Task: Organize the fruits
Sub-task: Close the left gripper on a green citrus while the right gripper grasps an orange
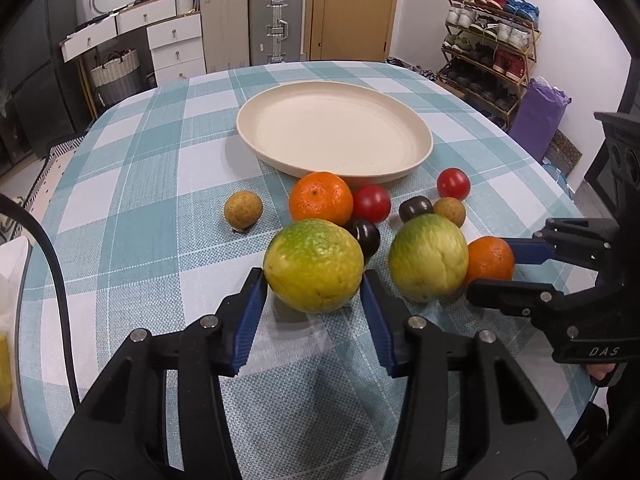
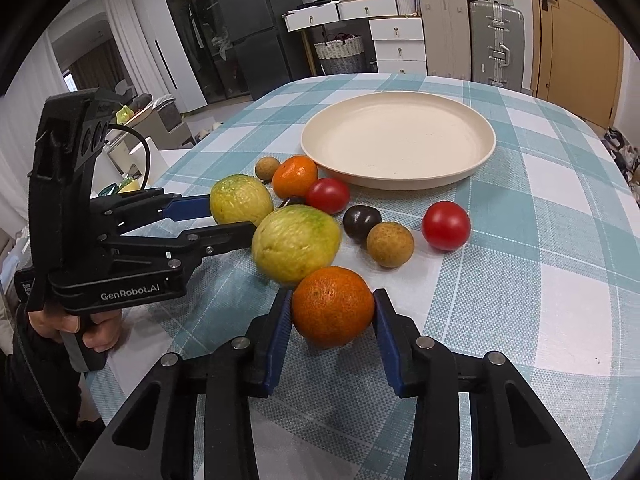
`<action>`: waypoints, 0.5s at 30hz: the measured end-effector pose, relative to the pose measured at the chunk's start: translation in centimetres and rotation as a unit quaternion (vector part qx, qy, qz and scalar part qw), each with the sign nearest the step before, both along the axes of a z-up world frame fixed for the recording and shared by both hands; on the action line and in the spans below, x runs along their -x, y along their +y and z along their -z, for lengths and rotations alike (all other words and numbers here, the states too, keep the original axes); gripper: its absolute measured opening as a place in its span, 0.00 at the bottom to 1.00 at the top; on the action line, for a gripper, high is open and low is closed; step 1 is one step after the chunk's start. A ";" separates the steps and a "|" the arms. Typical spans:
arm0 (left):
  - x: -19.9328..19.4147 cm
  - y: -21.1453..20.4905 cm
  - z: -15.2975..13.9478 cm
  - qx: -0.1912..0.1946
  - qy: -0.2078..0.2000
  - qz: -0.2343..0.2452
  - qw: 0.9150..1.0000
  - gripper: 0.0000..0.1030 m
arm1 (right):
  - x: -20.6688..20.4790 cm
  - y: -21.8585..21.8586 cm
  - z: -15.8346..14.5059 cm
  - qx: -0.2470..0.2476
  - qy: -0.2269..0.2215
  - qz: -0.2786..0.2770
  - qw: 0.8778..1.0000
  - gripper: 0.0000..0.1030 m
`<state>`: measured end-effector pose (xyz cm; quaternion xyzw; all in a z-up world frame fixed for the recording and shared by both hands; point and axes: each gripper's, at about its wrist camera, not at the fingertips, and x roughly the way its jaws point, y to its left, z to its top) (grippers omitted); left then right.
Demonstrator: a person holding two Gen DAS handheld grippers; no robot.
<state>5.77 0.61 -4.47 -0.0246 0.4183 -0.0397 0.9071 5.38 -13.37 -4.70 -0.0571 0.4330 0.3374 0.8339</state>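
My left gripper (image 1: 314, 280) is shut on a yellow-green citrus (image 1: 314, 264) that sits on the checked tablecloth; both blue pads press its sides. In the right wrist view, my right gripper (image 2: 332, 304) is shut on an orange (image 2: 332, 306) that rests on the cloth. A second yellow-green citrus (image 2: 296, 242) lies between the two held fruits. Behind them lie another orange (image 1: 320, 198), two red tomatoes (image 1: 371, 203) (image 1: 453, 183), two dark plums (image 1: 416, 208) (image 1: 366, 236) and two brown longans (image 1: 243, 209) (image 1: 450, 210). The cream plate (image 1: 332, 124) beyond holds nothing.
The table's rounded edge (image 2: 600, 128) curves off to the right, with bare cloth between it and the fruit. A person's hand (image 2: 80, 328) holds the left gripper's handle. Suitcases, drawers and a shoe rack (image 1: 492, 40) stand beyond the table.
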 end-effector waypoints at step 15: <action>-1.0 0.4 0.8 0.013 0.012 -0.011 1.000 0.47 | -0.3 -1.5 -0.2 -0.013 -0.001 0.016 1.000 0.40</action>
